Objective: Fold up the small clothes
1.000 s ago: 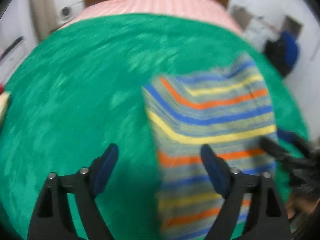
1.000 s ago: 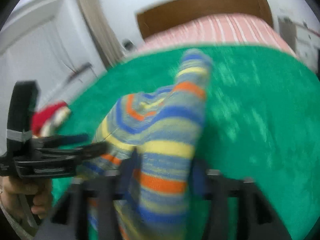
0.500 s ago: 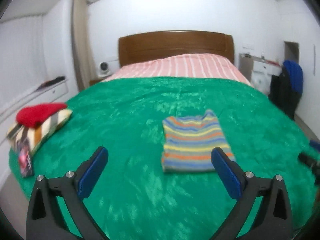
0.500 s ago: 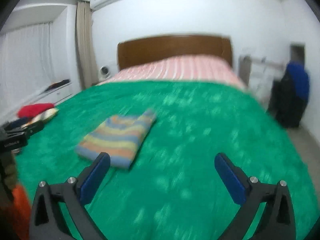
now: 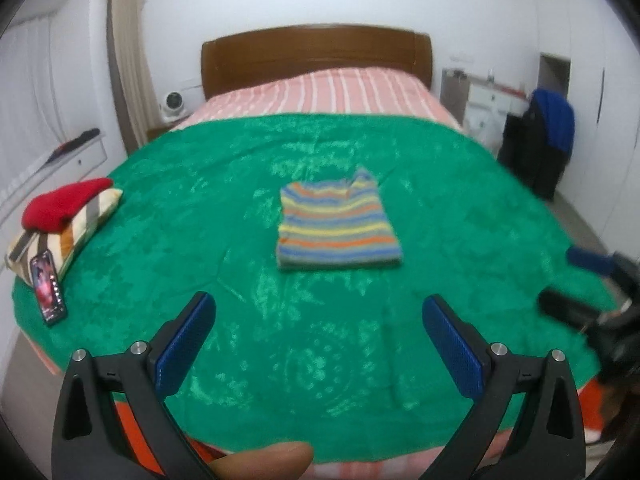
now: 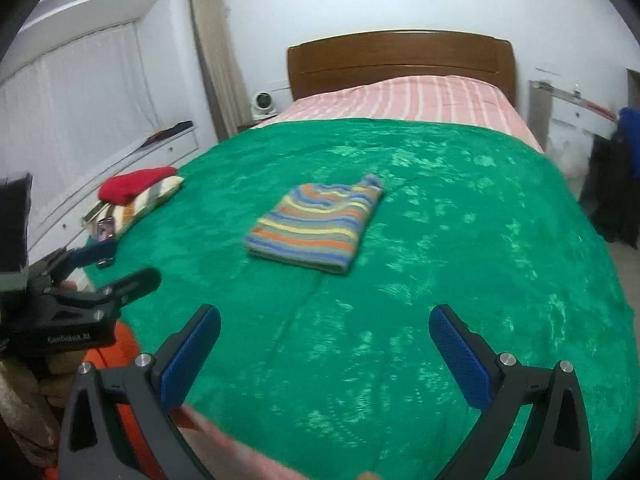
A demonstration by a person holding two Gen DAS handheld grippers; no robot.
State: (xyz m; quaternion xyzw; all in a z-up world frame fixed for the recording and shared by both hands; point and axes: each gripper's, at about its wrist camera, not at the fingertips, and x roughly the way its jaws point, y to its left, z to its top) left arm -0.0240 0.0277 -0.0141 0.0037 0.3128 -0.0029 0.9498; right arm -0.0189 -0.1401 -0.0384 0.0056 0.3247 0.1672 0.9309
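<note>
A striped garment [image 5: 338,229] in blue, orange, yellow and grey lies folded into a compact rectangle on the green blanket [image 5: 240,200]; it also shows in the right wrist view [image 6: 316,226]. My left gripper [image 5: 318,344] is open and empty, held back over the bed's near edge, well short of the garment. My right gripper [image 6: 326,354] is open and empty, also pulled back near the foot of the bed. The right gripper shows at the right edge of the left wrist view [image 5: 592,292], and the left gripper at the left edge of the right wrist view [image 6: 88,276].
A stack of folded clothes topped by a red one [image 5: 64,216] sits at the bed's left edge with a phone [image 5: 48,288] beside it. A pink striped sheet [image 5: 320,92] and wooden headboard [image 5: 316,52] lie beyond. A chair with dark clothes [image 5: 540,144] stands at the right.
Both grippers have let go of the striped garment and pulled back toward the foot of the bed. The garment now lies folded and still on the blanket.
</note>
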